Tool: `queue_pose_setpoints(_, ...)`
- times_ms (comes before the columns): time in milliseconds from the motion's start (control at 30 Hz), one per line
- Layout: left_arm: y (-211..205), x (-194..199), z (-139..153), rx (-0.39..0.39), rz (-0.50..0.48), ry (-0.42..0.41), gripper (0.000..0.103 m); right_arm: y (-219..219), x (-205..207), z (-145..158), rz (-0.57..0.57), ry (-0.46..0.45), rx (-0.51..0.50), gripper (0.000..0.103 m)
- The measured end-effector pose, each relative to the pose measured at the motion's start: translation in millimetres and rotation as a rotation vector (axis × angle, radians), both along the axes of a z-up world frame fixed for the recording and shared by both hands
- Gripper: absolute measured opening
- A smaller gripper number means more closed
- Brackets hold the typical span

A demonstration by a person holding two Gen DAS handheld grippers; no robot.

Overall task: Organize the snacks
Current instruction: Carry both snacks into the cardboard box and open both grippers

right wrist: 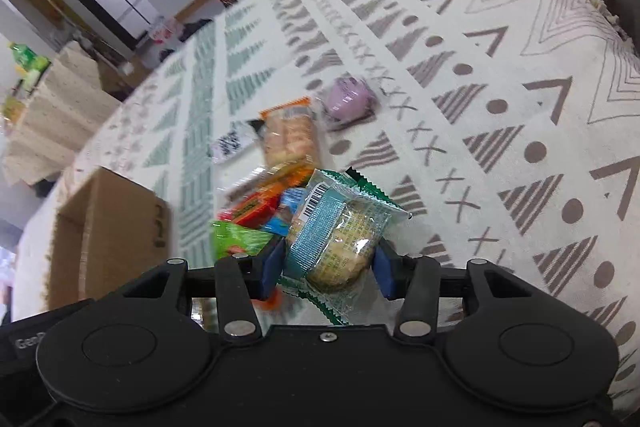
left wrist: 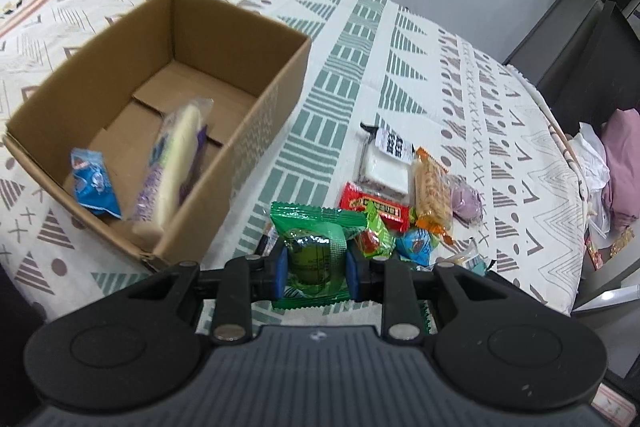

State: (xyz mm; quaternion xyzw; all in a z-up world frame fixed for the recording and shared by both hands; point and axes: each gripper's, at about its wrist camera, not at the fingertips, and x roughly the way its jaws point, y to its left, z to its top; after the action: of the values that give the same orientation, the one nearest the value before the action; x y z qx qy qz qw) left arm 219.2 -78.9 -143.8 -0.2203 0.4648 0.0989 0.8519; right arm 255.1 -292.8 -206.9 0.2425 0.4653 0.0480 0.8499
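Left gripper (left wrist: pixel 315 264) pinches a green pack (left wrist: pixel 314 247); right gripper (right wrist: pixel 327 264) clamps a cake pack (right wrist: pixel 340 235); carry both over the box (left wrist: pixel 280 27), then drop

Left hand-held gripper (left wrist: pixel 315 267): pitched steeply downward, blue pads (left wrist: pixel 280 273) drawn close together and pressing both sides of a green snack packet (left wrist: pixel 314 251) held between them. Right hand-held gripper (right wrist: pixel 330 263): likewise angled downward, blue pads (right wrist: pixel 272 265) set wider, clamped on either side of a round cake in a clear wrapper (right wrist: pixel 340 239); body rolled slightly in its view. No hand or sleeve visible.
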Motion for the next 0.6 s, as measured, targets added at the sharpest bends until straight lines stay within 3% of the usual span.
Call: queue_pose_setpoints(600,6.7,-14.2,37.7,0.065,0.045,-0.073,0.027,2.6,-17.0,40.0,0.085,-0.197,0.161,0.046)
